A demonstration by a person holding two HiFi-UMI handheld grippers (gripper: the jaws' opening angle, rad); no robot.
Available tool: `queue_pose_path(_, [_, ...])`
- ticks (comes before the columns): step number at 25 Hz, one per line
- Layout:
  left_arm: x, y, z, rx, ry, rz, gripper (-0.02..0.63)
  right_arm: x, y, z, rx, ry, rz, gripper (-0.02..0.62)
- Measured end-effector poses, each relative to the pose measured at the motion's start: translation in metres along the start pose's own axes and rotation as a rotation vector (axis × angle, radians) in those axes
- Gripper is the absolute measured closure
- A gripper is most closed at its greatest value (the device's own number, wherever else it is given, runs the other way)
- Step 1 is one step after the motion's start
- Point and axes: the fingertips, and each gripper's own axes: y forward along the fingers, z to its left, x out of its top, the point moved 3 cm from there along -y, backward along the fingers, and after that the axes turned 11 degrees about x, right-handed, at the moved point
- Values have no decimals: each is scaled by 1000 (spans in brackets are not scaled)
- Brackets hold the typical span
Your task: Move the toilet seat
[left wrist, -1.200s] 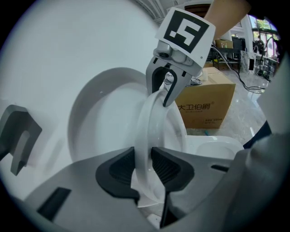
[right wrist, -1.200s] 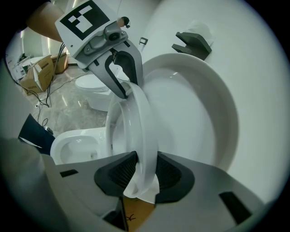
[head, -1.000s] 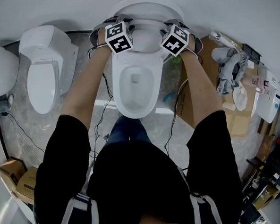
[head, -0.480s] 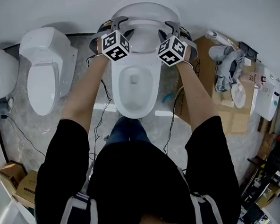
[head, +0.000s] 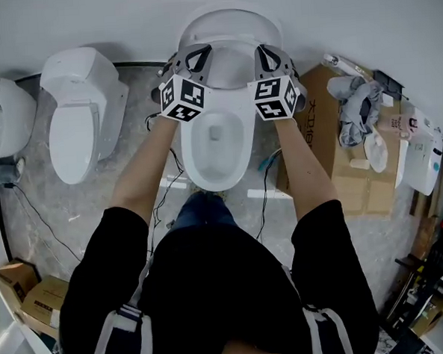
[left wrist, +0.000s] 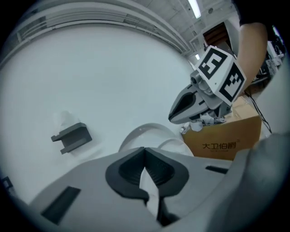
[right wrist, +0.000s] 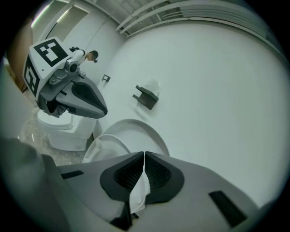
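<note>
A white toilet [head: 213,154] stands against the wall, its lid [head: 225,19] upright and the seat [head: 228,39] tilted up in front of it. My left gripper [head: 198,58] holds the seat's left side and my right gripper [head: 265,56] its right side. In the left gripper view the left gripper [left wrist: 144,152] is closing tight on a thin white edge of the seat [left wrist: 147,188], and the right gripper [left wrist: 190,106] shows beyond. In the right gripper view the right gripper [right wrist: 144,156] presses the same way on the seat's edge [right wrist: 138,192], beside the left gripper [right wrist: 77,99].
A second toilet [head: 75,114] stands to the left, another fixture [head: 1,115] beyond it. A cardboard box [head: 340,158] with rags [head: 359,108] sits at the right. Cables [head: 166,194] run over the floor. A grey bracket [right wrist: 146,96] is fixed on the wall.
Both grippers have drawn toward me and down slightly at the seat's sides. Their jaws have gone from apart to closed on the seat's edges.
</note>
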Motion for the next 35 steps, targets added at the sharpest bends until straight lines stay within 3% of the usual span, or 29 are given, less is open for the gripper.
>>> queue_pose_path(6, [36,-49,7,70,-112,-43,598,25,-59,10,-43,245,-146,572])
queue_pose_path(8, [50,-71,8,92,-99,-76,598,36,-84,14,-72,280,-201,572])
queue_pose_path(13, [85,-127,7,124,-131,-134,599,59,-149,26,-142,308,-302,572])
queue_pose_path(22, [116,-208,2,127,-247,-173,598,63,-240,52,-212,395,-390,572])
queue_pose_path(30, [124,-250,-2,149,-276,-196,599,55,-283,69,-220,415,-394,572])
queue_pose_path(35, [114,-267,-17,138,-310,-181,599,52,-294,97,-174,426,-396,572])
